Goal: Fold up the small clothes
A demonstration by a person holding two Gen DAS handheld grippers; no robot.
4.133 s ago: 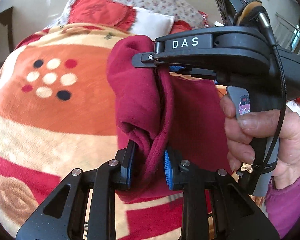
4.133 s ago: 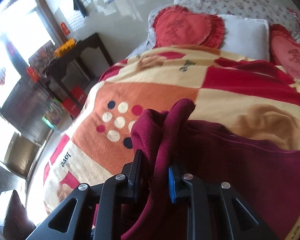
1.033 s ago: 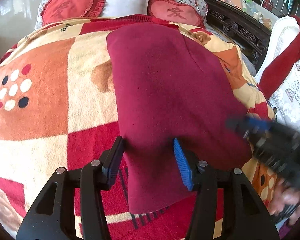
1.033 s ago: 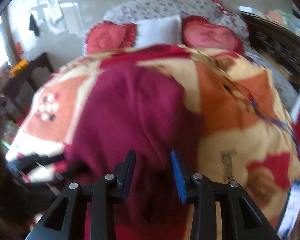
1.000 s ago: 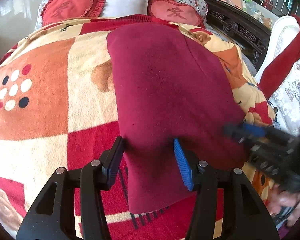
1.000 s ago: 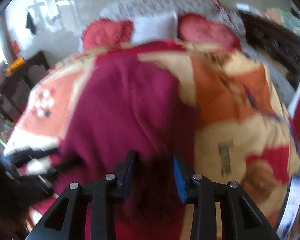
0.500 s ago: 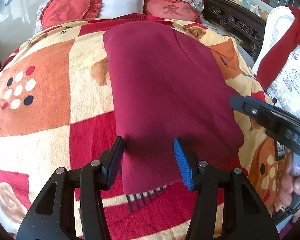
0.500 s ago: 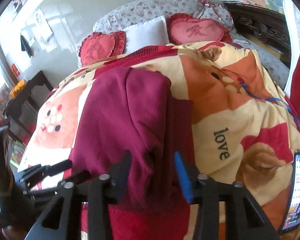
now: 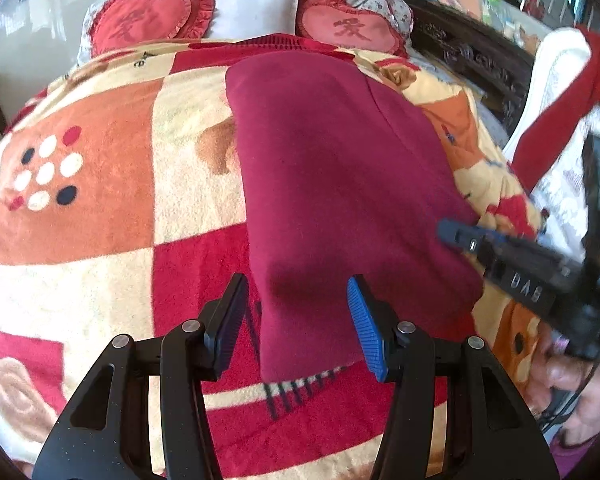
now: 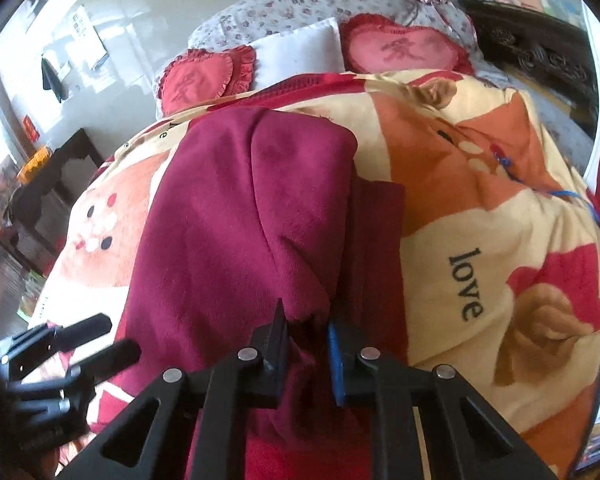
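A dark red garment lies folded lengthwise on the patterned blanket. My left gripper is open, its fingers either side of the garment's near left corner, holding nothing. My right gripper has its jaws close together on a fold at the garment's near right edge. The right gripper also shows in the left wrist view, at the garment's right edge. The left gripper shows at the lower left of the right wrist view.
Two red heart cushions and a white pillow lie at the head of the bed. A dark carved bed frame and a red and white cloth are on the right. A dark side table stands left.
Four seconds ago both grippers held the bunched garment up; it now lies flat. In the last second my left gripper stayed open and my right jaws narrowed onto the near right edge.
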